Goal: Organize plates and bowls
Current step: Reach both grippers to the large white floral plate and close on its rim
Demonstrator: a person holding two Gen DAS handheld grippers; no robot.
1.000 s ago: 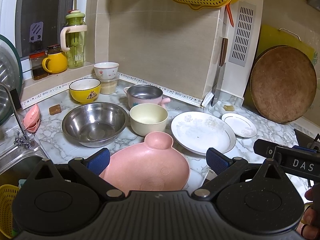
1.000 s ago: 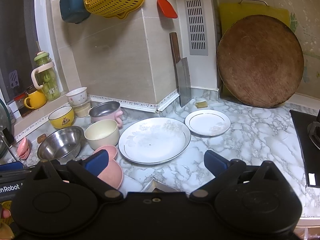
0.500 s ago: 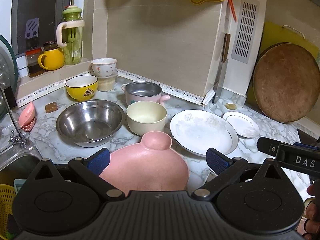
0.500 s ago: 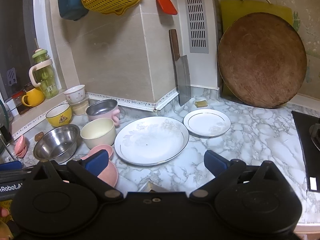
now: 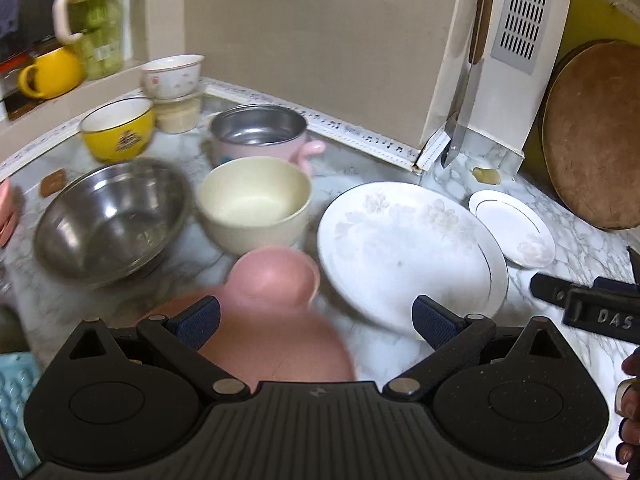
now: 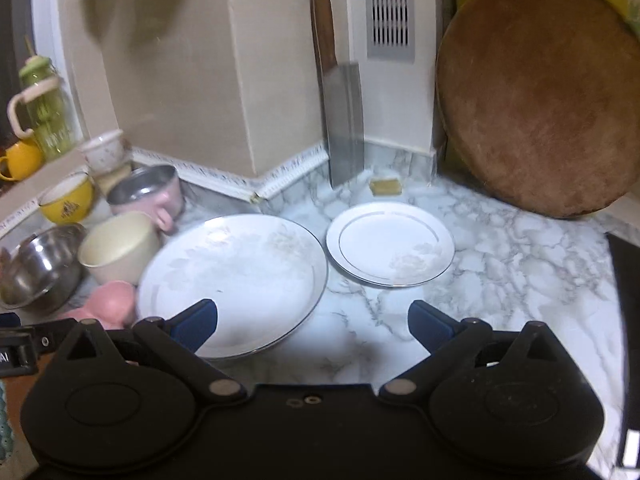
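Left wrist view: the left gripper [image 5: 316,322] is spread wide and empty, positioned over the pink bear-shaped plate [image 5: 272,332], which lies on the marble counter [image 5: 572,248] nearest the camera. Behind it stand a cream bowl [image 5: 254,206] and a steel mixing bowl [image 5: 112,220]; a large white plate [image 5: 408,252] lies to the right, with a small white plate [image 5: 512,228] just beyond it. The view is blurred by motion.

Right wrist view: the right gripper [image 6: 312,324] is likewise released, with nothing between its jaws. Its left finger is seen over the near rim of the large white plate [image 6: 236,280]; the small white plate [image 6: 390,250] lies just beside that plate, apart from it.

The step in hand is judged to be an approach; nothing has been grasped. For the next move, a rim must be brought between the jaws before closing, probably the small plate's for stacking on the large one.
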